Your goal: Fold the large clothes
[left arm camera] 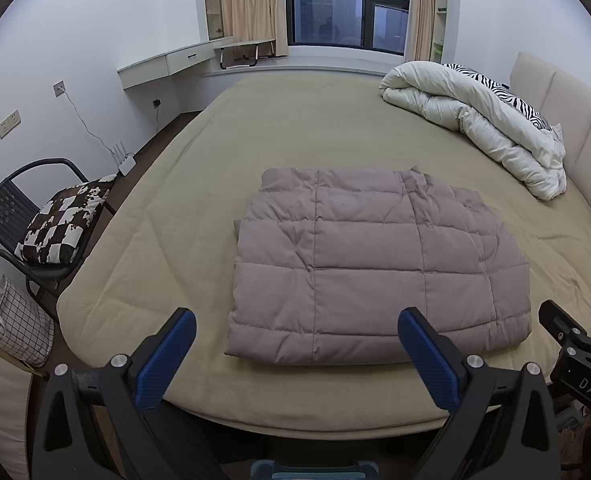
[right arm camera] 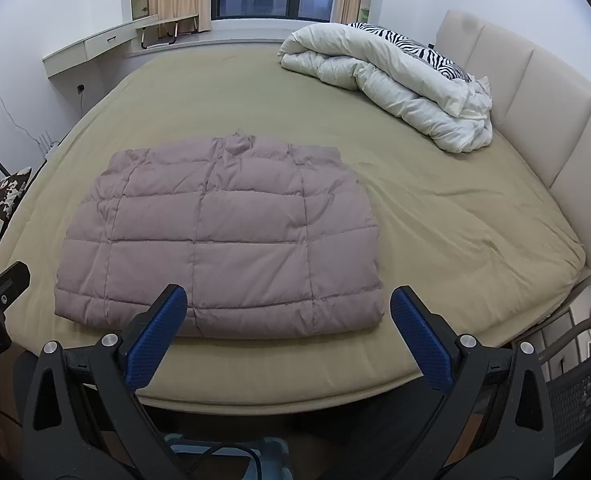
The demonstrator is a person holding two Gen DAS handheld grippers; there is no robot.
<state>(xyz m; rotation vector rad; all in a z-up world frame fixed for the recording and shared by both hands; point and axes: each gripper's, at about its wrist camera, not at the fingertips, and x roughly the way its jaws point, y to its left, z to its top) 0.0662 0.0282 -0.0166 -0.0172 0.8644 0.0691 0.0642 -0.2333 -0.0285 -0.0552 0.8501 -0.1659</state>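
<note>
On the wide bed with the olive-beige sheet, the puffy quilted mauve jacket is seen already folded into a compact rectangle near the front edge, while the left gripper and the right gripper are both held apart and empty just before it, so the folding is judged nearly done and perhaps only a last fold or smoothing is needed.

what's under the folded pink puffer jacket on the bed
The mauve-pink quilted puffer jacket lies flat on the khaki bed sheet, which shows all around it. The sheet beneath it is covered, and so are any sleeves or layers folded under the jacket.
</note>
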